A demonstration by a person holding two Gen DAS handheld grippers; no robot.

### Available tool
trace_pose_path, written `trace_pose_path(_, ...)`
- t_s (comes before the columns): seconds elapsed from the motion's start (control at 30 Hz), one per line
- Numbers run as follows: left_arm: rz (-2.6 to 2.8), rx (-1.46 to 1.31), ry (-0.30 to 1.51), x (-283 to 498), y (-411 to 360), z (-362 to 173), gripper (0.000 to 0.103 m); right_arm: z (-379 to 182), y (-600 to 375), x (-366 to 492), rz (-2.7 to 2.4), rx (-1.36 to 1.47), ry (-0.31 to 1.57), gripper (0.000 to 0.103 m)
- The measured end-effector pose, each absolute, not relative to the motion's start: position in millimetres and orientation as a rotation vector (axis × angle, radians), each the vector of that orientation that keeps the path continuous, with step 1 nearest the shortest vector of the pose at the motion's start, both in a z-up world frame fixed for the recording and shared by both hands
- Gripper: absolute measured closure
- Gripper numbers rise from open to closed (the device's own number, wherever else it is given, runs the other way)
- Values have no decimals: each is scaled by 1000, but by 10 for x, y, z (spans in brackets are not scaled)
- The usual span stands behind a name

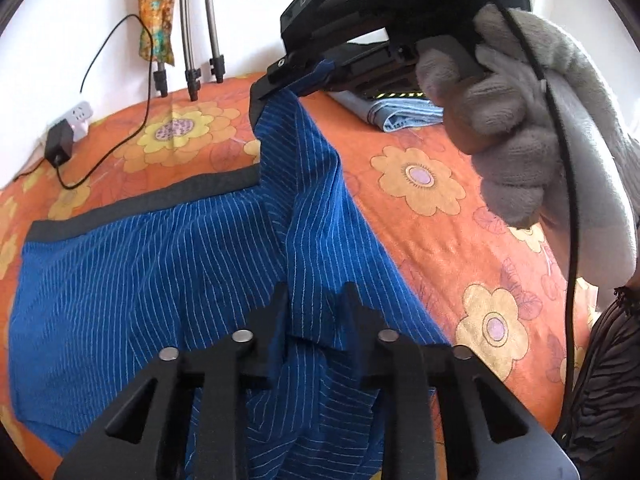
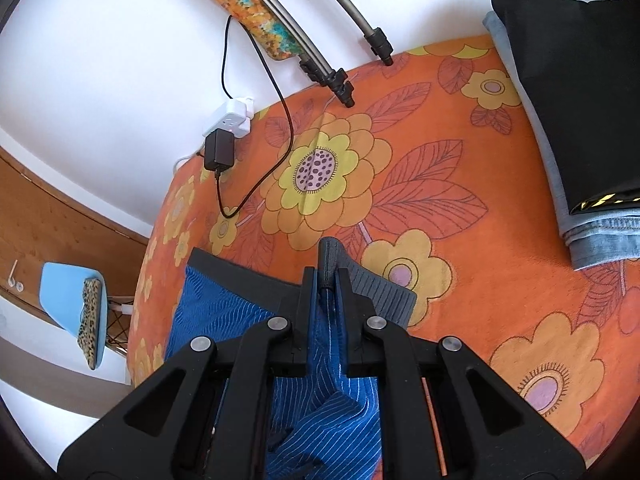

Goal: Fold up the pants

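Blue pants [image 1: 140,264] with thin pale stripes, spread partly flat on an orange flowered cover [image 2: 440,152], one fold pulled up in a ridge between both tools. Dark grey ribbed waistband [image 1: 152,200] along the far edge. Right hand-held gripper [image 2: 326,280] clenched on the waistband corner, raised above the cover, carried by a grey knitted glove [image 1: 520,128]. Left hand-held gripper [image 1: 316,304] clamped on the bunched lower end of the same ridge.

Open cover to the right of the pants, bare as far as a folded stack of black and light blue clothes [image 2: 568,100] near the far right corner. On the left, the cover's edge close beside the pants, dropping off toward a pale blue chair [image 2: 68,292].

At the far edge, against a white wall, metal tripod legs [image 2: 340,80], a white power strip [image 2: 232,120], a black adapter [image 2: 219,150] and its looping cable. Soft, slightly creased cloth throughout.
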State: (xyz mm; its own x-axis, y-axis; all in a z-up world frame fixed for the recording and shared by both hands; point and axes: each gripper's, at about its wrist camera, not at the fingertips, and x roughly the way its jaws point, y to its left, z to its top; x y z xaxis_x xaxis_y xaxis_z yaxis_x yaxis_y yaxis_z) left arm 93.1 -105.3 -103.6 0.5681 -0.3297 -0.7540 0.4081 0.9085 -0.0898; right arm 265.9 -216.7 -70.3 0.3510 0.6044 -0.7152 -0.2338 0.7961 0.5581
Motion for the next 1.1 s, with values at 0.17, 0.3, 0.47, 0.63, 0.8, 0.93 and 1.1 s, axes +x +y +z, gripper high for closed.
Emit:
trace_pose_path(0.17,-445,119,828,887,-1077,-974,98,-709,-2165,2658,564,389,1086,94)
trace_pose_path(0.3,-450,116,787,833,-1061,-884,98,-703,-2135,2640,568,383,1084,94)
trace_pose_path(0.47,-461,83,744,725,-941,-712,99,-688,-2144,2646,560,393,1080,94)
trace_pose_path(0.63,-450,65,707,576,-749,-525,99,-645,-2165,2677,550,440,1069,94)
trace_pose_path(0.8,-425,22,686,452,-437,-361,99,-507,-1995,2640,579,442,1049,94)
trace_pose_path(0.93,-383,-28,692,413,-116,-334,99,-418,-1687,2589,610,422,1040,94)
trace_pose_path(1.1,-332,-86,726,378,231,-443,99,-379,-1247,2546,633,353,1057,94)
